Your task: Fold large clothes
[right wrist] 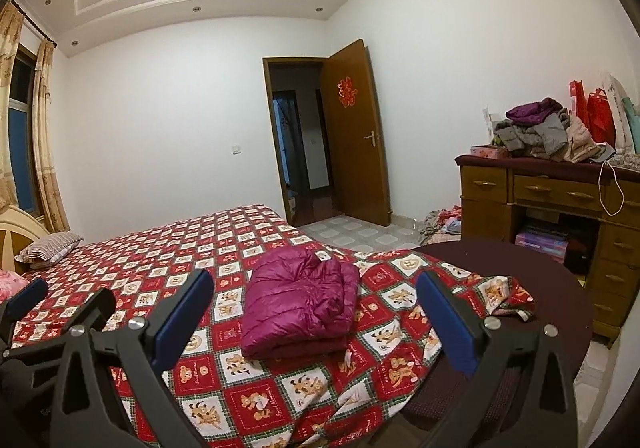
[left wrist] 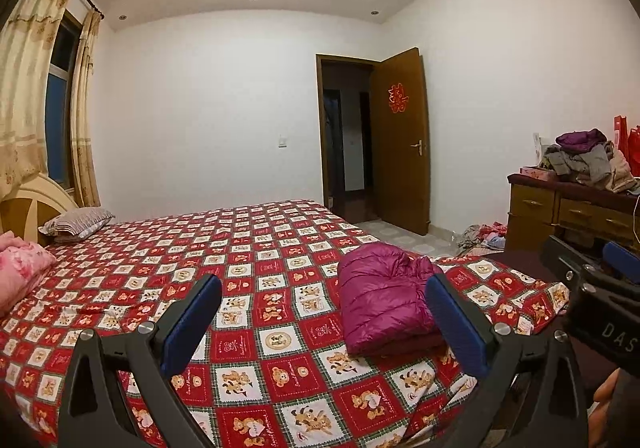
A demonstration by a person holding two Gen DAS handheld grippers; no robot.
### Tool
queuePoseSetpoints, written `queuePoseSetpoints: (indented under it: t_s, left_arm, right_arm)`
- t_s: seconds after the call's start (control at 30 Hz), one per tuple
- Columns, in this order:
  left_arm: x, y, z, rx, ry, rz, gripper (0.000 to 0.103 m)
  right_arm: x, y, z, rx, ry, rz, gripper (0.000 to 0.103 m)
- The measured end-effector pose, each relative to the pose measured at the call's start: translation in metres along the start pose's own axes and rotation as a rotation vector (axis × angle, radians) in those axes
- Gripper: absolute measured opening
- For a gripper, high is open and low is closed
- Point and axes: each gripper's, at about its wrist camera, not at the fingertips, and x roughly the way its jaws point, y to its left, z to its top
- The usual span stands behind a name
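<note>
Left hand-held gripper (left wrist: 324,312): yours, spread wide, nothing between the pads.
Right hand-held gripper (right wrist: 316,312): also spread, empty.
Jacket (right wrist: 300,308): folded on the bed (right wrist: 168,248) (near the foot corner).
Risk: puffy filling may spring the fold open, unweighted.

bedspread (right wrist: 256,400) red, bear squares, lower half of frame | striped pillow (left wrist: 78,222) left edge | pink quilt (left wrist: 22,268) far left | door (right wrist: 354,132) open, centre right | desk (right wrist: 552,192) right, heap of clothes (right wrist: 540,132) on top | curtains (left wrist: 30,80) upper left
</note>
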Motion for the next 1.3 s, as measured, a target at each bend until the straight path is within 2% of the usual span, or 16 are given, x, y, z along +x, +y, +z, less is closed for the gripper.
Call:
queuePoseSetpoints:
  t_s: [0.53, 1.3]
  left_arm:
    - [-0.0046, 0.0031, 0.0019, -0.001, -0.018, 0.018, 0.102]
    - [-0.0011, 0.006, 0.0001, -0.008, -0.003, 0.018, 0.102]
  right_arm:
    - [0.0006, -0.001, -0.0002, 0.005, 0.007, 0.004, 0.103]
    - [-0.0003, -0.0014, -0.0003, -0.001, -0.003, 0.002, 0.103]
